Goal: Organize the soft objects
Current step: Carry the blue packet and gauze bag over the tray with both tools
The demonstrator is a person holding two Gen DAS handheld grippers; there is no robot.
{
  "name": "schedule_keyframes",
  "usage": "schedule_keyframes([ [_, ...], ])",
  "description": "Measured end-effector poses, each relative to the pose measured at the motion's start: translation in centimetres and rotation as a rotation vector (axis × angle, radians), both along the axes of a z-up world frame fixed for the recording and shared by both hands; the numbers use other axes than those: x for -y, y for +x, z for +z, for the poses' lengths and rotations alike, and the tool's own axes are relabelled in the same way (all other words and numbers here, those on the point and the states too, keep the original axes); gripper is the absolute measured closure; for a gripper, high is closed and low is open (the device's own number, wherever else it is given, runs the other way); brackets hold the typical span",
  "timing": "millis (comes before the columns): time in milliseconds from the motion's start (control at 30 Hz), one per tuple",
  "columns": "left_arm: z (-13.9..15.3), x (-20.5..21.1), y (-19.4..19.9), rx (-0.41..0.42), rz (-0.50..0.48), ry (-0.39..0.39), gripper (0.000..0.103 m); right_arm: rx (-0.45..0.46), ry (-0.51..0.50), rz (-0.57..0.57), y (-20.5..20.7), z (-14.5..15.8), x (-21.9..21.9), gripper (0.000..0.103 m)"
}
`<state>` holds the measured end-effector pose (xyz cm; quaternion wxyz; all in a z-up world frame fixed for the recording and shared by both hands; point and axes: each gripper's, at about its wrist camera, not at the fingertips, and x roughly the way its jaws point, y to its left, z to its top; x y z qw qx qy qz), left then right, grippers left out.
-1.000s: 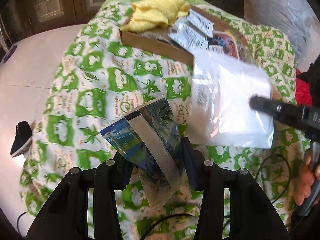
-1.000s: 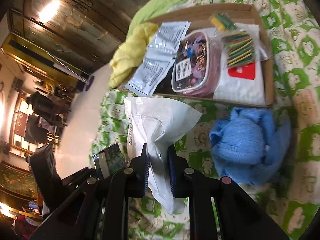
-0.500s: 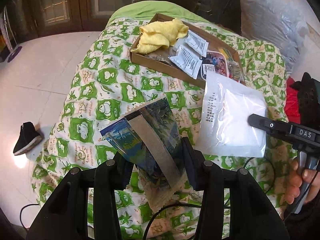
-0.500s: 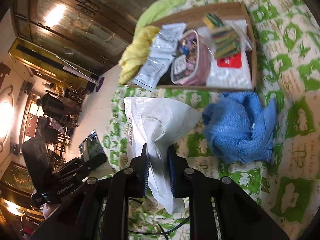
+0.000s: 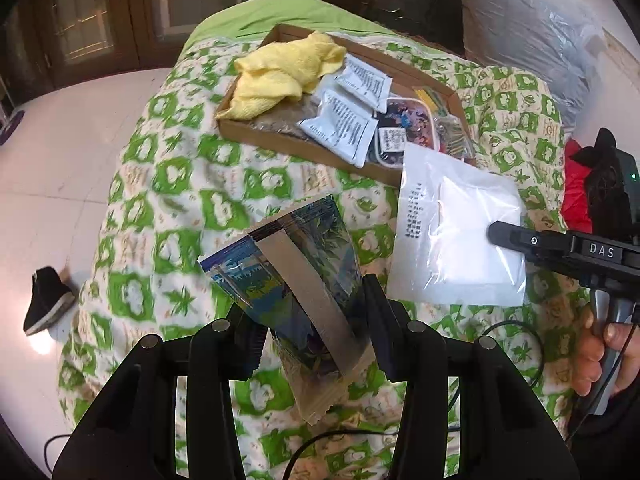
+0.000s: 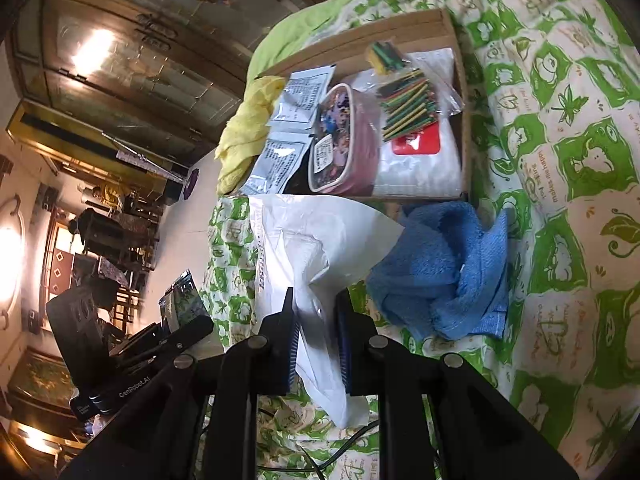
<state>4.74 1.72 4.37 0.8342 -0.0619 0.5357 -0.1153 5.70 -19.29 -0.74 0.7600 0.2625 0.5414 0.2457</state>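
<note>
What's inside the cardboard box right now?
In the cardboard box: yellow cloth, two printed sachets, a lidded pink tub, coloured sticks in a bag, a white pack with a red label. Anything beneath them is covered.

You get soft daylight on the bed (image 5: 168, 184), mildly blurred; the floor (image 5: 60, 152) glares pale, warm lamps (image 6: 92, 50) flare on the cabinet, and fisheye edges bend and darken
</note>
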Motion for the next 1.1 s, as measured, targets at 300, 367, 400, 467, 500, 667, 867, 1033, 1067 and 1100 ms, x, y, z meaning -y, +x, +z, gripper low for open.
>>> schedule_keyframes([
  [300, 0.9, 1.4, 3.2, 0.006, -0.051, 0.010, 0.059, -0.009, -0.007, -0.031, 1.5, 0.7, 2.2, 0.087],
  [367, 1.2, 1.8, 3.9, 0.010, -0.062, 0.015, 0.059, -0.004, -0.012, -0.042, 1.9, 1.0, 2.7, 0.087],
  [400, 1.3, 2.0, 4.1, 0.011, -0.067, 0.018, 0.059, -0.002, -0.014, -0.046, 2.1, 1.1, 2.9, 0.087],
  [467, 1.6, 2.4, 4.7, 0.015, -0.080, 0.030, 0.059, 0.000, -0.013, -0.057, 2.5, 1.3, 3.3, 0.087],
  [500, 1.7, 2.6, 4.9, 0.017, -0.086, 0.036, 0.059, 0.000, -0.010, -0.061, 2.7, 1.4, 3.4, 0.087],
  [667, 2.1, 3.5, 6.4, 0.023, -0.106, 0.056, 0.059, -0.002, 0.004, -0.097, 4.6, 1.7, 4.2, 0.087],
  [867, 1.9, 4.2, 8.1, 0.015, -0.128, 0.082, 0.059, -0.025, -0.002, -0.121, 6.5, 1.6, 4.5, 0.087],
  [1033, 1.7, 4.5, 9.3, 0.011, -0.136, 0.085, 0.059, -0.022, -0.077, -0.118, 8.3, 2.2, 4.5, 0.087],
  [1067, 1.6, 4.6, 9.5, 0.010, -0.139, 0.085, 0.059, -0.020, -0.085, -0.118, 8.6, 2.2, 4.5, 0.087],
  [1100, 1.6, 4.7, 9.7, 0.011, -0.143, 0.087, 0.059, -0.018, -0.093, -0.118, 8.9, 2.4, 4.5, 0.087],
])
